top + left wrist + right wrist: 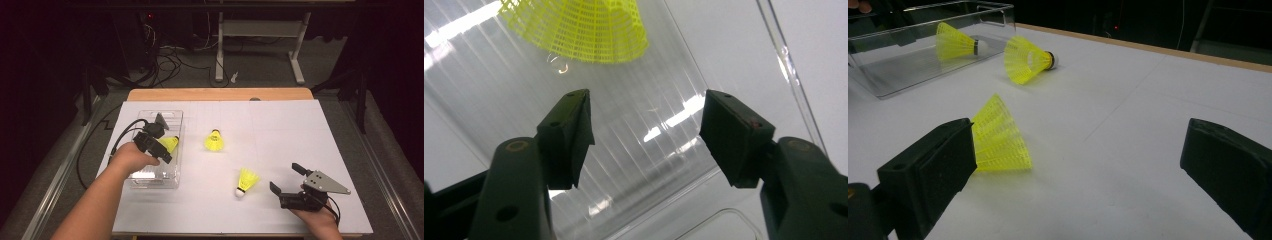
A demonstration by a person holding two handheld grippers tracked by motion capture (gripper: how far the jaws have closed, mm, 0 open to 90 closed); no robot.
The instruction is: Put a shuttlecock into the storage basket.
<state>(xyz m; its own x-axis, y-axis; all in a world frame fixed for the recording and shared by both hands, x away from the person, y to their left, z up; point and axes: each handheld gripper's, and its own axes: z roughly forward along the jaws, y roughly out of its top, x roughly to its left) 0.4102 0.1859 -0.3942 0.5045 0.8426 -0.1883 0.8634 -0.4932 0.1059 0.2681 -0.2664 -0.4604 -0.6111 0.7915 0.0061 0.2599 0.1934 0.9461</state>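
While left fingers [646,137] gape over the boxed shuttlecock [574,27], right fingers [1073,165] wide apart, empty.

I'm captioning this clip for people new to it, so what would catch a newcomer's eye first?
Three neon-yellow shuttlecocks stand out on the white table: one shuttlecock in the clear box at the left, one mid-table shuttlecock, and one near shuttlecock lying ahead of the right gripper. The left gripper hangs open over the clear box.

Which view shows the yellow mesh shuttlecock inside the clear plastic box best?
Right gripper view: the yellow mesh shuttlecock lies whole on its side in the clear plastic box. High view: the left tool partly covers it. Left gripper view: skirt alone.
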